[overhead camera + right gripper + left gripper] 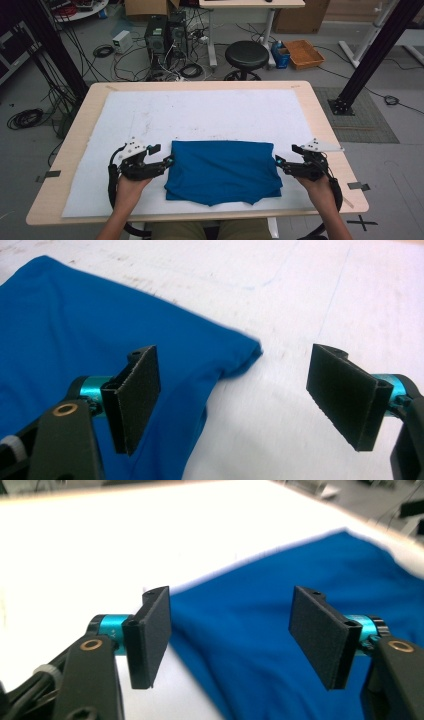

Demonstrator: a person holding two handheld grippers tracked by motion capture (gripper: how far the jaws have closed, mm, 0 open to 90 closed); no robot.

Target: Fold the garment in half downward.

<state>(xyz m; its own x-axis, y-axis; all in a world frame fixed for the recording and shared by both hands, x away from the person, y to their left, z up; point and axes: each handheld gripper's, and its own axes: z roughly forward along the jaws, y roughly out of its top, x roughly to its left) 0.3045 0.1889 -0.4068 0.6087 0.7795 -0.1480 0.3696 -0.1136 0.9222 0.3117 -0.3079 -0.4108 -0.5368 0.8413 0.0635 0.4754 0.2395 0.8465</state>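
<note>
- Workroom with grey floor; a light wooden table [65, 165] fills the middle of the high view, most of it covered by a white mat [200, 115].
- Left gripper [170, 161], lower left of the high view: jaws stand wide apart, nothing gripped. In the left gripper view the two black pads [150, 635] flank open air above the cloth's edge, with no fabric pressed between them.
- Right gripper [276, 161], lower right of the high view: jaws likewise spread wide and empty. In the right gripper view the left pad [134, 395] hangs over the cloth, the right pad over bare mat.
- Blue cloth [222, 172]: folded into a rough rectangle, lying flat on the mat at lower centre of the high view, between the two grippers. Each gripper's tips sit just at a side edge of it.
- Right gripper view: a folded corner of the cloth [245, 352] points toward frame centre, layers visible at the fold.
- A hand [131, 187] and a forearm behind each gripper enter from the bottom edge.
- Beyond the table, upper part of the high view: black round stool [246, 54], computer towers [165, 32], loose cables, an orange tray [304, 53] on the floor.
</note>
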